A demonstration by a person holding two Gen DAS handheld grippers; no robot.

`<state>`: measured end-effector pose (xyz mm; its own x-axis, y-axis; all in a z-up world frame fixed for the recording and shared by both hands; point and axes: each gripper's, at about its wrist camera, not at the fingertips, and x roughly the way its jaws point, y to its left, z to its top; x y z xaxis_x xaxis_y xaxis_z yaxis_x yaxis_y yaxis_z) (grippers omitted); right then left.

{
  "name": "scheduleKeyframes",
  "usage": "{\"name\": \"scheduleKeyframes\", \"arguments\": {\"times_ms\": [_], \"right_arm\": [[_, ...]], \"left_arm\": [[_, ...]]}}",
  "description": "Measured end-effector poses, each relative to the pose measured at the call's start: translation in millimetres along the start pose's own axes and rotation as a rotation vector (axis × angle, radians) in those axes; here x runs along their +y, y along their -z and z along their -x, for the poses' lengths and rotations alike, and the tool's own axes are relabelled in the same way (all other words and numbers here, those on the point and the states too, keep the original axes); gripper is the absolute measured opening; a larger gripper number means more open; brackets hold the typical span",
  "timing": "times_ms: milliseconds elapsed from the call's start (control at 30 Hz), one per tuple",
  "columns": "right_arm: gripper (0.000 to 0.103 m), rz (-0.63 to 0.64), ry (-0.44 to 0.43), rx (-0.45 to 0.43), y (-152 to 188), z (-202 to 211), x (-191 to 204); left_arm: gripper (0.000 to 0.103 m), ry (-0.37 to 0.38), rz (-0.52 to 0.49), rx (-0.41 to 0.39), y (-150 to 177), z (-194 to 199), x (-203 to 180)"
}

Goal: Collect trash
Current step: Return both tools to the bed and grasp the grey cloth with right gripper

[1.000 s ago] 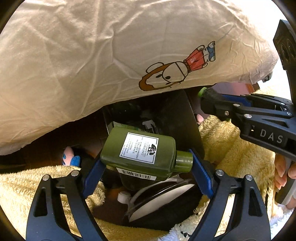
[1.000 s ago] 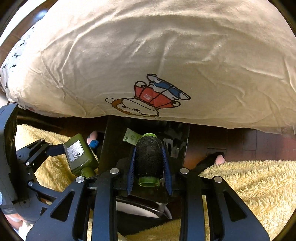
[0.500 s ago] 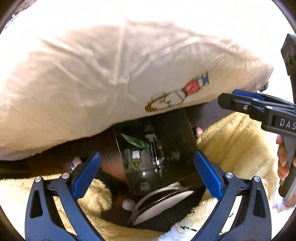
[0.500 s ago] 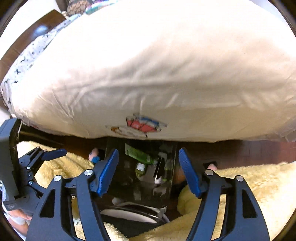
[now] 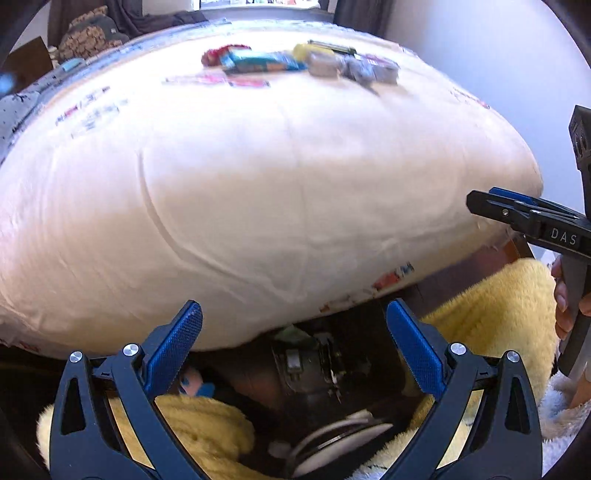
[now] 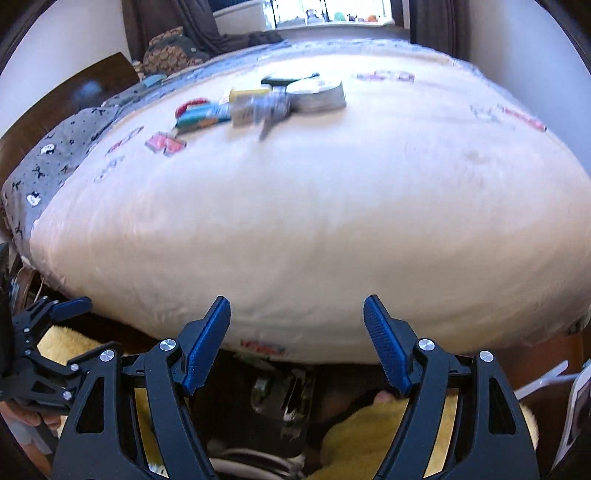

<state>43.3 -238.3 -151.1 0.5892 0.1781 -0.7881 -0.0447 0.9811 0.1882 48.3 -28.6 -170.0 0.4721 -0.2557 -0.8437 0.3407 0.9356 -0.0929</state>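
Several pieces of trash (image 5: 310,62) lie in a blurred heap on the far part of the cream bed cover (image 5: 258,177); they also show in the right wrist view (image 6: 266,101). A black trash bin (image 5: 317,365) stands on the floor below the bed edge, with dropped items inside; the right wrist view shows it too (image 6: 284,398). My left gripper (image 5: 293,343) is open and empty above the bin. My right gripper (image 6: 297,345) is open and empty above the bin, and appears at the right of the left wrist view (image 5: 517,214).
A yellow fluffy rug (image 5: 491,306) lies on the dark floor on both sides of the bin. A grey patterned pillow (image 6: 55,155) and a dark headboard (image 6: 66,96) are at the bed's far left. A window sill (image 6: 332,18) is beyond the bed.
Both grippers opened and dropped the green bottle and the dark bottle into the bin. Both have since risen and tilted up, so the top of the bed has come into view.
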Motion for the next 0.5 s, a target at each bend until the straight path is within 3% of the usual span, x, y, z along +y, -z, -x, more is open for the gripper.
{"name": "scheduleKeyframes", "arguments": {"times_ms": [433, 500], "right_arm": [[0.075, 0.065, -0.039, -0.142, -85, -14, 24], [0.068, 0.073, -0.047, -0.15, -98, -21, 29]], "left_arm": [[0.095, -0.114, 0.03, -0.163, -75, 16, 31], [0.095, -0.117, 0.037, -0.183, -87, 15, 34]]}}
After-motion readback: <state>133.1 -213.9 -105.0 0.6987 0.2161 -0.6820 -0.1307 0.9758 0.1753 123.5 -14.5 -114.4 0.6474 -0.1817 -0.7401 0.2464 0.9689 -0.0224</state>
